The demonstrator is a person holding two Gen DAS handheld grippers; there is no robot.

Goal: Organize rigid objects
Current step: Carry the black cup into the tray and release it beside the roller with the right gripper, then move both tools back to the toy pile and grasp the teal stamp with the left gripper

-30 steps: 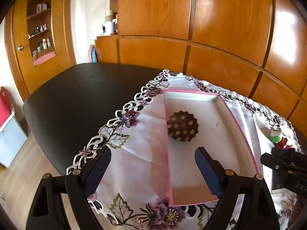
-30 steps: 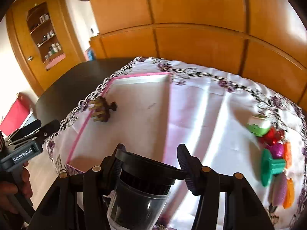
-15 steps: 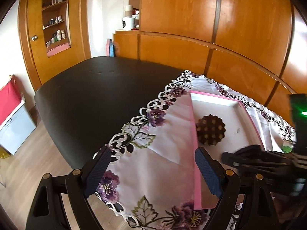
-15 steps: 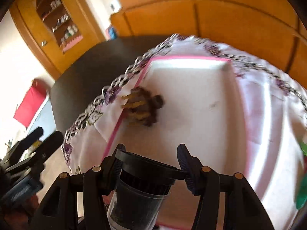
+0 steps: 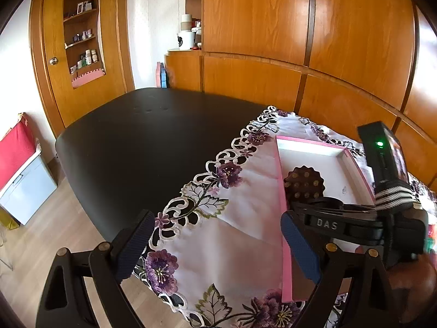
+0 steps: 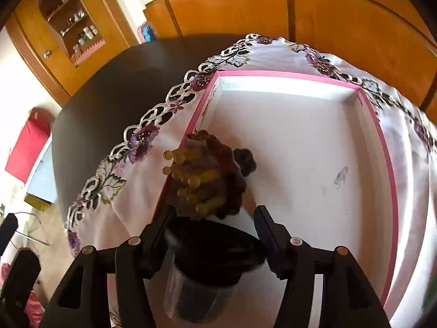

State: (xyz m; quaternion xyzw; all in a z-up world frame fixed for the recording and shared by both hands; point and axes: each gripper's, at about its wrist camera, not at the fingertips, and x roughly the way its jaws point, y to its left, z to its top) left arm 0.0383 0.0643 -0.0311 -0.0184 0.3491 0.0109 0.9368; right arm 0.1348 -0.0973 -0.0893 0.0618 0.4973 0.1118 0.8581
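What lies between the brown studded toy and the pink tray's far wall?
Only bare floor of the pink tray, clearest in the right wrist view.

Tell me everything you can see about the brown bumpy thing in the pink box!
The brown bumpy thing is a round, dark brown piece with a scalloped edge and many yellowish pegs sticking out of one face. It looks like hard plastic. It sits inside the pink-rimmed box, on the white floor, against the left wall. Nothing grips it; the black-lidded jar is just in front.
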